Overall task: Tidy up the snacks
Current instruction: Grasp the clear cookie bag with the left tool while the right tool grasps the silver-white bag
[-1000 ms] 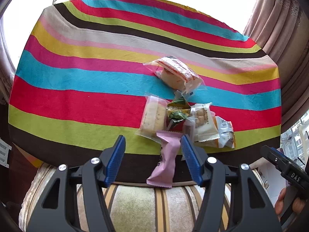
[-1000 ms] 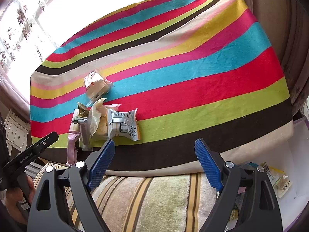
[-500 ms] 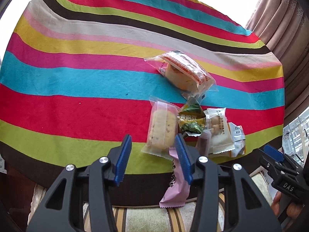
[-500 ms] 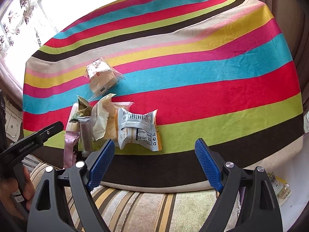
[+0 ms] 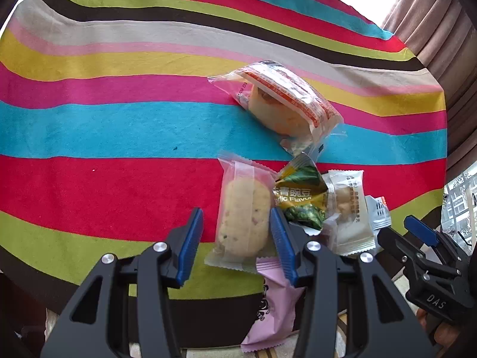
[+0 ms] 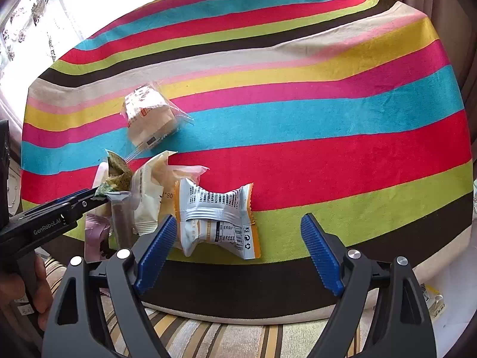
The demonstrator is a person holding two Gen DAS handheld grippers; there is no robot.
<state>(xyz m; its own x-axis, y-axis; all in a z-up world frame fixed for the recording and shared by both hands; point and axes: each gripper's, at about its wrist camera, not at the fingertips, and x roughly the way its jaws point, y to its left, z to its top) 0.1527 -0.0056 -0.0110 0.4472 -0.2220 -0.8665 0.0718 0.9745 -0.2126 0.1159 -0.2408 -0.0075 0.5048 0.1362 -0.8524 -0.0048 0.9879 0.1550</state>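
Striped tablecloth [image 5: 119, 137] ahead of fingers, curtain [image 5: 447, 29] right, left gripper [image 5: 237, 229] half-closed, straddling biscuit packet [image 5: 243, 211] without gripping, right gripper [image 6: 238, 232] wide, empty, pink wrapper [image 5: 274, 307] partly hidden.

Left tongs [image 5: 235, 232] part-closed, right tongs [image 6: 238, 235] wide, both angled downward

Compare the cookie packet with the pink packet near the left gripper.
The cookie packet is clear, showing a pale cookie; the pink packet is opaque. The cookie packet lies wholly on the striped cloth; the pink packet hangs over its near edge. Both are sealed, single-serve wrappers.
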